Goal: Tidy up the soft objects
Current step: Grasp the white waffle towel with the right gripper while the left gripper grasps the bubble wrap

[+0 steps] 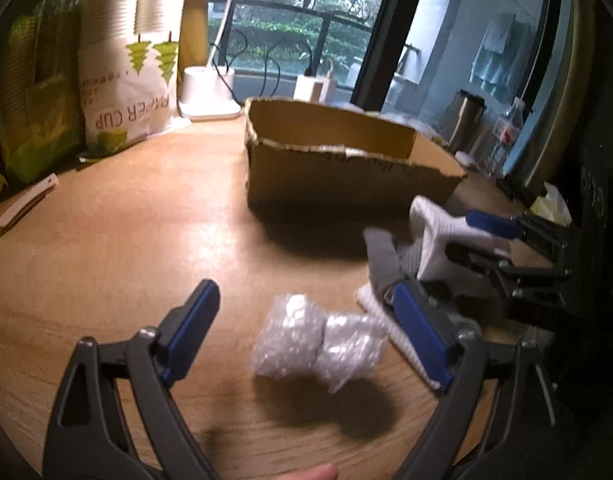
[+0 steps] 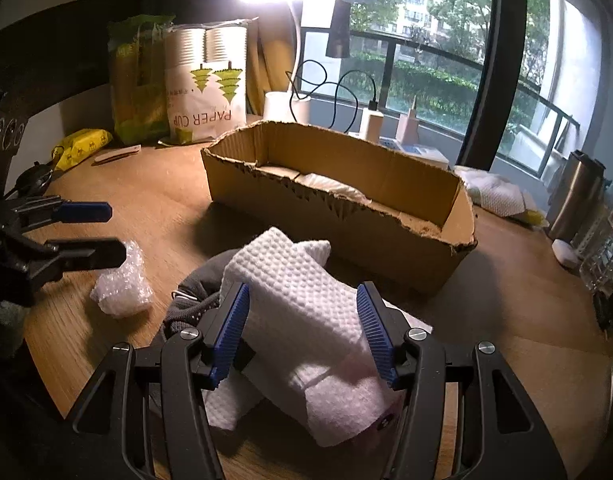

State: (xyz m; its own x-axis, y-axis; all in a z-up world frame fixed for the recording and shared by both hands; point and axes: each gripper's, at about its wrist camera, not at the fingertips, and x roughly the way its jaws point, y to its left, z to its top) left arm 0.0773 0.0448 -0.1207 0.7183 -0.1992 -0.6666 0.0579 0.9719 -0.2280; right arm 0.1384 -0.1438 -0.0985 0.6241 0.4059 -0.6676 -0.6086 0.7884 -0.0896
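Observation:
A crumpled bubble wrap bundle [image 1: 318,338] lies on the wooden table between the wide-apart fingers of my left gripper [image 1: 306,320], which is open and just above it. It also shows in the right wrist view [image 2: 122,284]. My right gripper [image 2: 302,320] has its blue pads on both sides of a white textured towel [image 2: 302,300]; the towel droops over a grey cloth [image 2: 198,280]. In the left wrist view the right gripper [image 1: 490,248] holds the towel [image 1: 434,236] off the table. An open cardboard box [image 2: 338,216] stands behind, with white material inside.
Paper cup packs [image 2: 206,88] and a green pack [image 2: 138,80] stand at the back left. A lamp base [image 1: 208,92], cables, a charger, a steel tumbler [image 2: 574,196], a water bottle [image 1: 506,128] and crumpled tissue [image 2: 494,192] line the window side.

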